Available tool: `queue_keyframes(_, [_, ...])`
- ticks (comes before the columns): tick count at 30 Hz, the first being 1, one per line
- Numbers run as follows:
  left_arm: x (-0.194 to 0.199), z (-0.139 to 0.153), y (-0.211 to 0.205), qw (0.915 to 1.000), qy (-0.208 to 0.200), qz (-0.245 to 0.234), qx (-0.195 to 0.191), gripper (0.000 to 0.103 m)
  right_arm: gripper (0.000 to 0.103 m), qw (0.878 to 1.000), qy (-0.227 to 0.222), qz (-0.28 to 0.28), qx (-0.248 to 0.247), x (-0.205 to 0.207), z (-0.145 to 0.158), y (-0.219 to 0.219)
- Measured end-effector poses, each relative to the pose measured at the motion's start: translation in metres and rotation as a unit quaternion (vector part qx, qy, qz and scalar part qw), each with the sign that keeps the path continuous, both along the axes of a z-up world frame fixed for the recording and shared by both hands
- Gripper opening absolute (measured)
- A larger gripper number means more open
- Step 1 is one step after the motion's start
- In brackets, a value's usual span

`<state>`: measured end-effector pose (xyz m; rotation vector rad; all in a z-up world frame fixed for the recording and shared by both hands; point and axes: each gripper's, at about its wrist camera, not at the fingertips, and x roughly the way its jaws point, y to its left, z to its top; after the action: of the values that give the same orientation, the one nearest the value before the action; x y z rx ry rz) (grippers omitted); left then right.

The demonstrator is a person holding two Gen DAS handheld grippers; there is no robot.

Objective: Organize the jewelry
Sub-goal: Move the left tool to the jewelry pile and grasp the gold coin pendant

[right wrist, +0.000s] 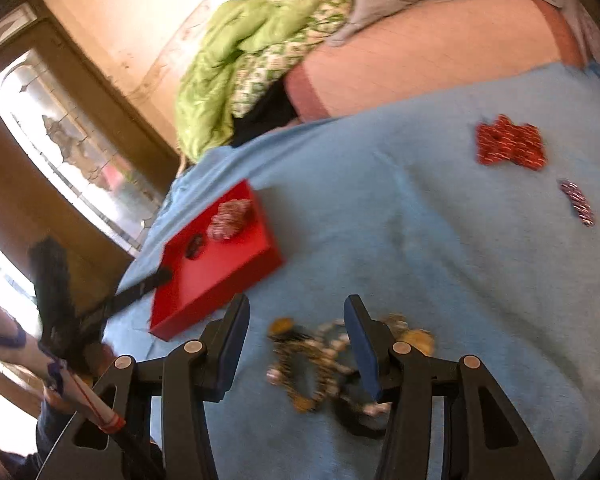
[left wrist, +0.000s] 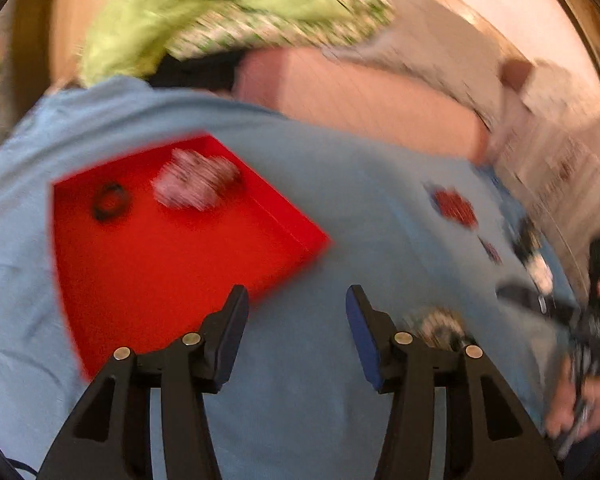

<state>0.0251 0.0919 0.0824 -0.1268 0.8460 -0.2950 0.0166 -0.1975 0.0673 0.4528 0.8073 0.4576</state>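
Note:
A red tray point(left wrist: 172, 280) lies on the blue cloth and holds a black ring point(left wrist: 110, 202) and a pink-white beaded piece point(left wrist: 196, 180). My left gripper point(left wrist: 296, 300) is open and empty over the cloth beside the tray's near right edge. In the right wrist view the tray point(right wrist: 236, 276) sits to the left. My right gripper point(right wrist: 296, 312) is open, just above a gold and white beaded necklace point(right wrist: 316, 360) that lies on the cloth between its fingers. A red beaded piece point(right wrist: 510, 144) and a small pink-purple piece point(right wrist: 578, 202) lie far right.
A green patterned quilt point(right wrist: 256, 48) and a pink pillow point(right wrist: 420, 52) lie behind the blue cloth point(right wrist: 440, 260). A window point(right wrist: 60, 140) is at the left. The other gripper point(right wrist: 60, 300) and the hand holding it show at the left edge of the right wrist view.

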Motion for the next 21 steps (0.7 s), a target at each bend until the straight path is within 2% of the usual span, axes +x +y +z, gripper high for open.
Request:
queue_keyframes(2, [0.001, -0.012, -0.02, 0.999, 0.017, -0.041, 0.004, 0.049, 0.053, 1.0, 0.004, -0.009, -0.005, -0.003, -0.005, -0.013])
queue_keyframes(7, [0.008, -0.033, -0.047, 0.9962, 0.04, -0.074, 0.025, 0.049, 0.053, 0.999, 0.031, -0.015, 0.01, -0.008, -0.021, -0.035])
queue_keyframes(16, [0.023, -0.058, -0.069, 0.9926, 0.063, -0.081, 0.064, 0.049, 0.053, 1.0, 0.026, -0.002, 0.011, -0.013, -0.021, -0.038])
queue_keyframes(19, [0.027, -0.061, -0.076, 0.9916, 0.057, -0.081, 0.084, 0.049, 0.053, 0.999, 0.032, -0.003, 0.014, -0.011, -0.023, -0.04])
queue_keyframes(20, [0.028, -0.062, -0.078, 0.991, 0.052, -0.081, 0.093, 0.049, 0.053, 0.999, 0.033, -0.005, 0.015, -0.01, -0.023, -0.041])
queue_keyframes(21, [0.03, -0.063, -0.081, 0.9904, 0.049, -0.083, 0.099, 0.042, 0.053, 0.999, 0.034, -0.007, 0.017, -0.01, -0.024, -0.042])
